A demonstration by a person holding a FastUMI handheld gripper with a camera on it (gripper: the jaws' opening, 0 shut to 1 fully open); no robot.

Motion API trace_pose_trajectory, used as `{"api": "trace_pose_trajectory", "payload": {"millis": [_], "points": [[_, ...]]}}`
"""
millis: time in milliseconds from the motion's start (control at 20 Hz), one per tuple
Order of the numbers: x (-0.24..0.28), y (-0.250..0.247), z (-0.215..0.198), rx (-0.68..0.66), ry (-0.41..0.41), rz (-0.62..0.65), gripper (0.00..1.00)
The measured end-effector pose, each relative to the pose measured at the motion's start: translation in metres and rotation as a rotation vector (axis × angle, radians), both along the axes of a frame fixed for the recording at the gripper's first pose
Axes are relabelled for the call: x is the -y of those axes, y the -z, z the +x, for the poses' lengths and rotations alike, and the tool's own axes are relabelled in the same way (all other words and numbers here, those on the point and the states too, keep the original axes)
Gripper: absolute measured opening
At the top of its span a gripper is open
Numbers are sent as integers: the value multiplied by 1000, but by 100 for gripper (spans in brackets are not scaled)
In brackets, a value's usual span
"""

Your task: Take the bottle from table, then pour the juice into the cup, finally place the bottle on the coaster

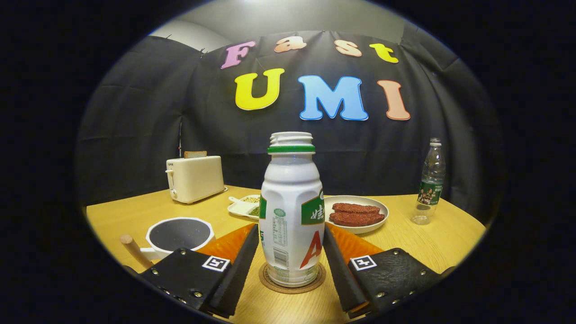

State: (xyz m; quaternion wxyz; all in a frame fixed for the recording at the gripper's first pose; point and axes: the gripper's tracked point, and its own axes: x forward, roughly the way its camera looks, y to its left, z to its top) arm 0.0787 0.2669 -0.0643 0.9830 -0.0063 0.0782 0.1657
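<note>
- Hand-held gripper (pixel 291 265): I see its two fingers spread to either side of the bottle, one on each flank. Each finger sits close to the bottle's lower body, yet I cannot tell whether either one touches it, so I cannot say if it grips or stands open.
- Bottle (pixel 292 216): white, with a green neck ring and no cap on its mouth. It stands upright between my fingers, its base on the coaster.
- Coaster (pixel 291 280): round, brown, flat on the tabletop; its rim shows all round the bottle's foot.
- Cup (pixel 179 235): white with a dark inside and a wooden handle, on the tabletop beyond my left finger. I cannot make out any contents.
- Orange mat (pixel 227 245): behind the bottle, showing past both fingers.
- Plate (pixel 357 215): white, beyond the bottle to the right, with two reddish-brown strips of food.
- Divided dish (pixel 243 207): white, just left of the plate, small foodstuffs inside.
- Toaster (pixel 195 178): cream, far left, a slice of bread in its slot.
- Clear water bottle (pixel 431 182): upright, far right, well apart from the rest.
- Tabletop (pixel 427 238): light wood.
</note>
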Motion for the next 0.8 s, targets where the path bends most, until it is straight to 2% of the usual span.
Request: {"api": "trace_pose_trajectory", "payload": {"millis": [150,450,800], "points": [[2,-4,0,17,6,20,89],[11,-22,-10,65,25,45,89],[36,-74,-41,190,71,69,88]]}}
